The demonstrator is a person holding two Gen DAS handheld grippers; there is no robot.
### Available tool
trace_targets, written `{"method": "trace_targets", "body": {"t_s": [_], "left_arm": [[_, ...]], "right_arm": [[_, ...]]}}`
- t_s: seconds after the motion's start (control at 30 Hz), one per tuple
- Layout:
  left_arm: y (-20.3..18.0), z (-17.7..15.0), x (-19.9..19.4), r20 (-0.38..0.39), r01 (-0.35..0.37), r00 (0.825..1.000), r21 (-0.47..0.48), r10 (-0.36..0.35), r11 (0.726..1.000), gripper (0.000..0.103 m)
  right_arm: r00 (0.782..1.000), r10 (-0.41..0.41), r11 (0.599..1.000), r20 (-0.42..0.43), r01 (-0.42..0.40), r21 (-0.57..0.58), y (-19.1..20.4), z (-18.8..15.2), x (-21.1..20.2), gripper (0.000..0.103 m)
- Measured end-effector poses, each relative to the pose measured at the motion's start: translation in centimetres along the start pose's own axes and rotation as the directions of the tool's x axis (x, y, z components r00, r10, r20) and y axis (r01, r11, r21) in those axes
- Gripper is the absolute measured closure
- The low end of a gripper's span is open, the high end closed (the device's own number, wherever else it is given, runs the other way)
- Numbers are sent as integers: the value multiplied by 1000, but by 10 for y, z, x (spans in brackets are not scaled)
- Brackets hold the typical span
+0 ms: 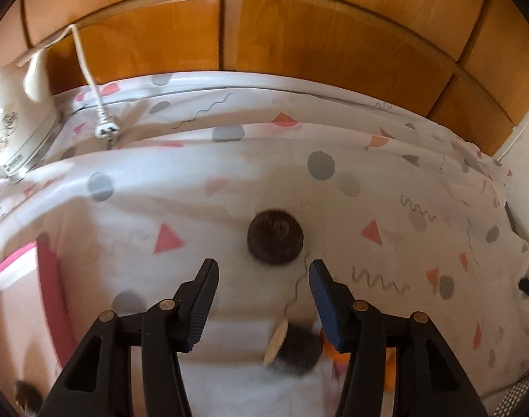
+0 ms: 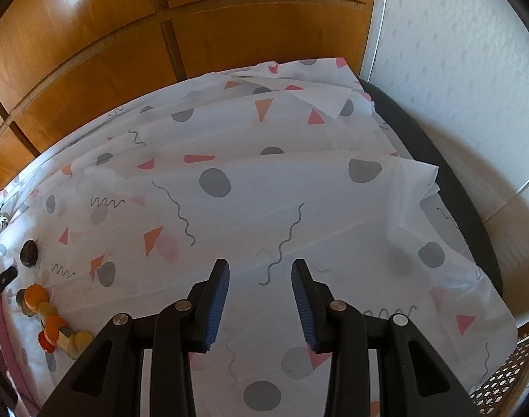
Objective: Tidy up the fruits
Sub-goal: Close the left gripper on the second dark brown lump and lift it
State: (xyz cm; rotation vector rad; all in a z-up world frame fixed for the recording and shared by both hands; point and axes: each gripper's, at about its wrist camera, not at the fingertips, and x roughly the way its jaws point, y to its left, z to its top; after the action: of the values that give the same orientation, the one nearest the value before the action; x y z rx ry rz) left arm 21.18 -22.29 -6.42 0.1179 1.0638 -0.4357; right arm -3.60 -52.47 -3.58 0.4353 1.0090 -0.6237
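A dark brown round fruit (image 1: pixel 275 236) lies on the patterned sheet just ahead of my left gripper (image 1: pixel 263 266), which is open and empty. A second dark fruit with a pale cut face (image 1: pixel 292 347) lies blurred below, between the fingers, beside an orange fruit (image 1: pixel 337 352). In the right wrist view the dark fruit (image 2: pixel 29 253) sits far left, and a cluster of orange and yellowish fruits (image 2: pixel 54 323) lies at the lower left. My right gripper (image 2: pixel 260 262) is open and empty over bare sheet.
A white iron (image 1: pixel 12 114) with its cord and plug (image 1: pixel 104 130) stands at the back left. A pink-rimmed container (image 1: pixel 50 295) is at the left. Wooden cabinet doors (image 1: pixel 299 34) run behind. A wicker surface (image 2: pixel 507 368) is at the lower right.
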Motion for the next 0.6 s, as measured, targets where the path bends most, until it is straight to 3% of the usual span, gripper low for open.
{"method": "trace_targets", "body": {"t_s": [0.2,0.27,0.3,0.33,0.43,0.6], "left_arm": [[-8,18,32,-52,-6,999,8,6,1000,44],[-9,19,44,-80,-20,997,16,22,1000,49],[-10,19,44,-66,-39,997,25,41,999,59],[-11,19,43,-56,-41,998,33,43,999,61],[-2,15,36,-60,0,998,-24,-1,1000,61],[13,-4,8,-25,8,1000,-71,-10,997,61]], "right_arm": [[1000,8,1000,-17,-9,-8,2,0,4,65],[1000,8,1000,-22,-8,-8,3,-1,5,65],[1000,9,1000,-25,-9,-9,3,-2,6,65],[1000,9,1000,-26,-10,-10,3,-2,7,65],[999,11,1000,-34,-11,-20,5,-4,9,65],[999,18,998,-51,-21,-66,14,-8,13,65]]}}
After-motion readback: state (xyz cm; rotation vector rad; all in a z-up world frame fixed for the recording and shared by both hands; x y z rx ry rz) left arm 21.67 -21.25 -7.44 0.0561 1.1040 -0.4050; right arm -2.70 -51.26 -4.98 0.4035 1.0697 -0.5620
